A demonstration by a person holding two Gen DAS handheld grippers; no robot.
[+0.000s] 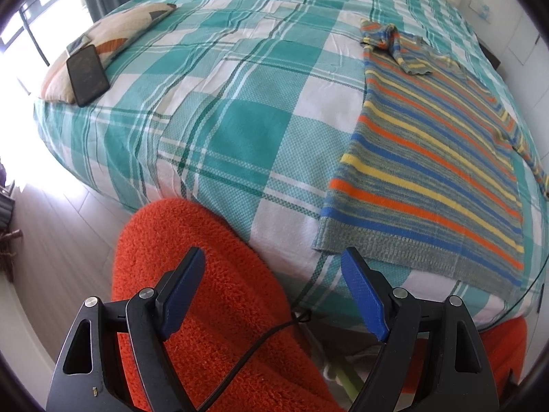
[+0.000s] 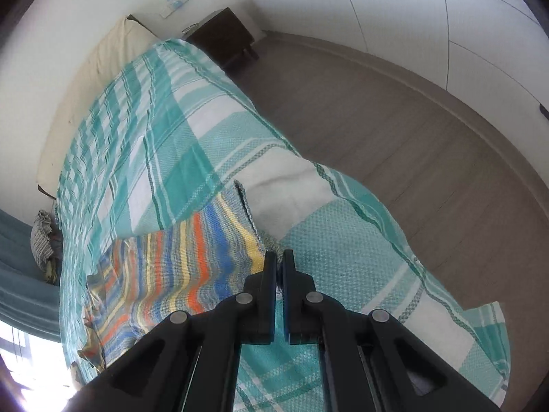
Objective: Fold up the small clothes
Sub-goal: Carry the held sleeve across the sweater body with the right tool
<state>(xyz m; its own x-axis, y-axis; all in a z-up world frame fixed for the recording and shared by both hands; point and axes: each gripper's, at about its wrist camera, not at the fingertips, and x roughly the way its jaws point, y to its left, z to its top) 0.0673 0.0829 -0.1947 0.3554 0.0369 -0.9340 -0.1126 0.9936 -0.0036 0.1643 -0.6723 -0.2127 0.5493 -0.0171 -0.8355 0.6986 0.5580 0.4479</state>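
Striped knit sweater (image 1: 429,158) spread flat on checked bedspread (image 1: 212,130) for folding (one sleeve already crossed over). Right gripper (image 2: 279,257) clenched at hem corner, likely pinching it; left gripper (image 1: 274,267) released, waiting beside the near hem.

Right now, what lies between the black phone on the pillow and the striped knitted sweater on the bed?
Only bare teal-and-white checked bedspread lies between the black phone and the striped knitted sweater; the left wrist view shows it.
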